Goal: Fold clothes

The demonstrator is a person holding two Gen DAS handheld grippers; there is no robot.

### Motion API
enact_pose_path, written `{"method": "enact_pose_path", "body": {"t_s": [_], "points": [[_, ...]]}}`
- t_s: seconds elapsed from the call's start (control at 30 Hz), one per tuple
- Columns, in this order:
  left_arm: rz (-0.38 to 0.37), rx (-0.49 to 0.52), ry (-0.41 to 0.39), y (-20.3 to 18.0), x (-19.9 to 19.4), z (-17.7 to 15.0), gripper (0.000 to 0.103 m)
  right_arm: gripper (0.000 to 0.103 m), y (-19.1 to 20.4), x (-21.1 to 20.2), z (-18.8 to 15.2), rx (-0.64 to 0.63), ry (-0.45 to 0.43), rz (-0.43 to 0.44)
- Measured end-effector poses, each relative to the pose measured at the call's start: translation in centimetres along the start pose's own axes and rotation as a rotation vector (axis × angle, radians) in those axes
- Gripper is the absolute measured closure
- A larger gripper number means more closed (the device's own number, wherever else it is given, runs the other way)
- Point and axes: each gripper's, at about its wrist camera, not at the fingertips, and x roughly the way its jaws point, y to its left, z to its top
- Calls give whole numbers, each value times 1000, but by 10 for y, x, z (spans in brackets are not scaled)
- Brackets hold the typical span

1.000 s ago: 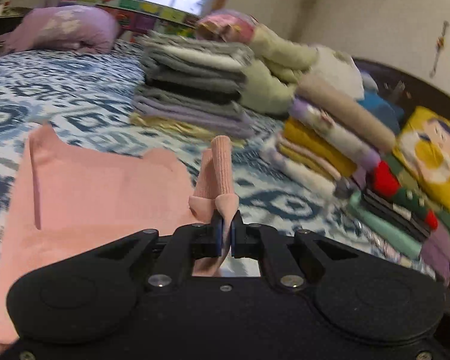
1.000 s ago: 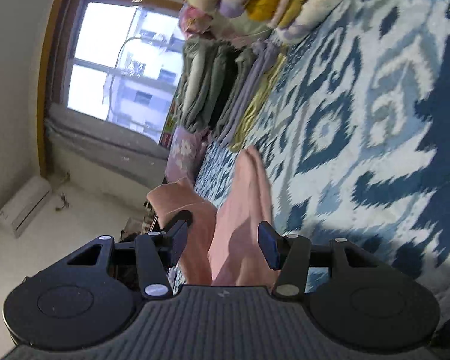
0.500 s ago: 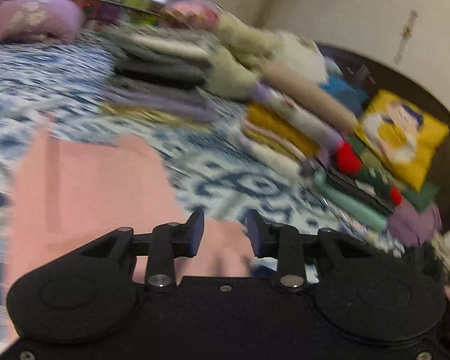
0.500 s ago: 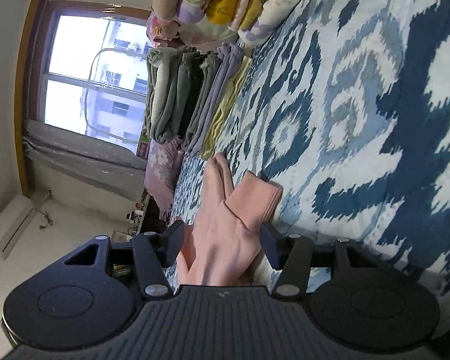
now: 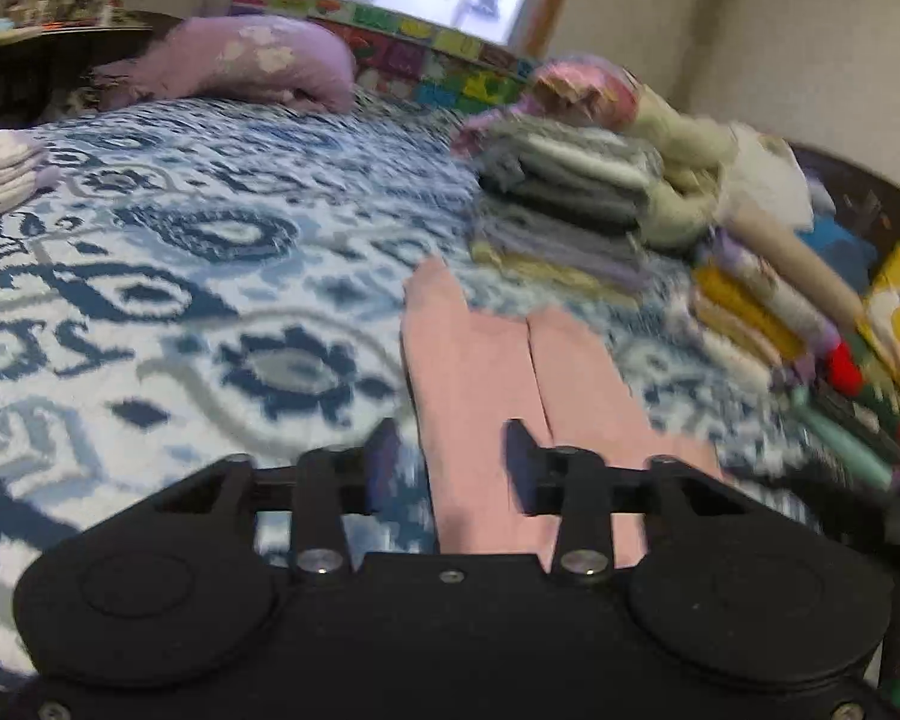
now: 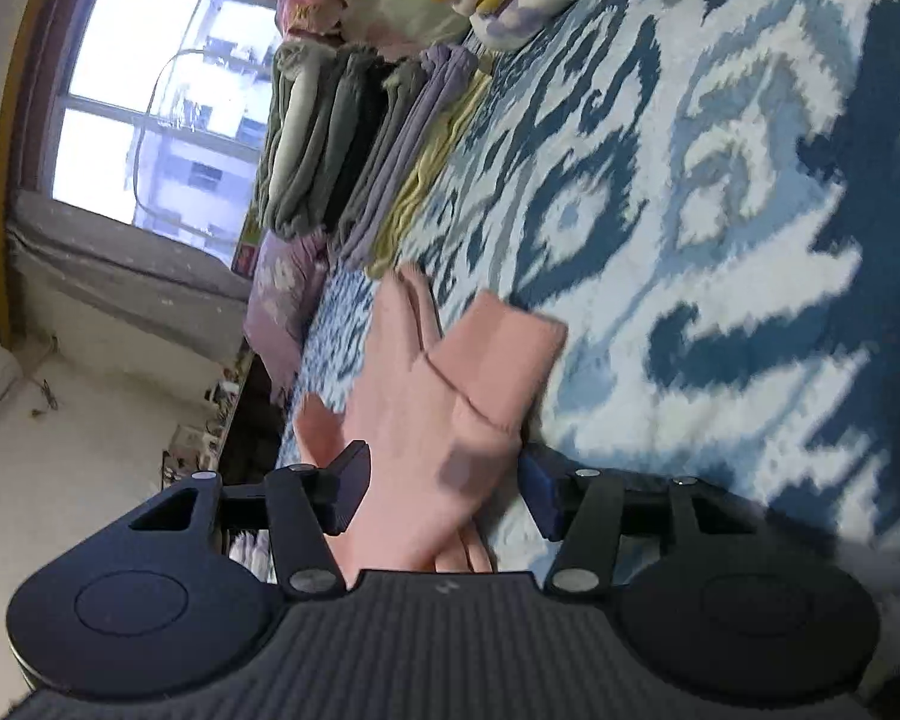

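Left wrist view is showing the soft pink knitted garment [image 5: 498,372] lying flat on the blue-and-white patterned bedspread [image 5: 210,276], reaching between the wide-open, empty left gripper [image 5: 450,456]. The right gripper [image 6: 444,498] is gaping empty around it too. Folding well likely means pinching matching edges. No writing is reading clearly.

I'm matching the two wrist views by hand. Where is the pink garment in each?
Left wrist: pink garment lies lower centre, running under the open right finger.
Right wrist: pink garment lies lower centre, between the open fingers.
Shared landmark: grey folded stack beyond it.
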Motion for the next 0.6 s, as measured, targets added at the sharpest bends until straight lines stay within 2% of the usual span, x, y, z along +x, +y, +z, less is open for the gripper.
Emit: {"method": "enact_pose_path", "body": {"t_s": [0.07, 0.1, 0.17, 0.23, 0.3, 0.33, 0.37, 0.43, 0.5, 0.57, 0.6], "points": [[-13, 42, 27, -2, -5, -10, 54, 54, 3, 3, 1, -19, -14, -8], [-27, 98, 38, -11, -4, -15, 54, 59, 3, 5, 1, -27, -18, -9], [-25, 234, 51, -31, -3, -26, 54, 81, 1, 8, 4, -28, -16, -8], [29, 381, 68, -48, 3, -41, 54, 87, -3, 8, 7, -17, -19, -2], [86, 502, 93, -65, 13, -52, 71, 89, -2, 5, 10, -26, -26, 18], [114, 563, 103, -74, 18, -58, 94, 90, 2, 4, 11, -46, -28, 32], [144, 636, 99, -82, 20, -65, 94, 91, 5, 4, 13, -65, -30, 46], [218, 844, 60, -98, 20, -84, 94, 91, 12, 2, 16, -100, -38, 78], [242, 1020, 72, -107, 23, -107, 94, 92, 16, -3, 19, -108, -55, 122], [212, 1101, 134, -110, 30, -122, 94, 92, 17, -5, 24, -115, -61, 120], [213, 1132, 138, -110, 31, -127, 94, 92, 15, -3, 25, -114, -56, 104]]}}
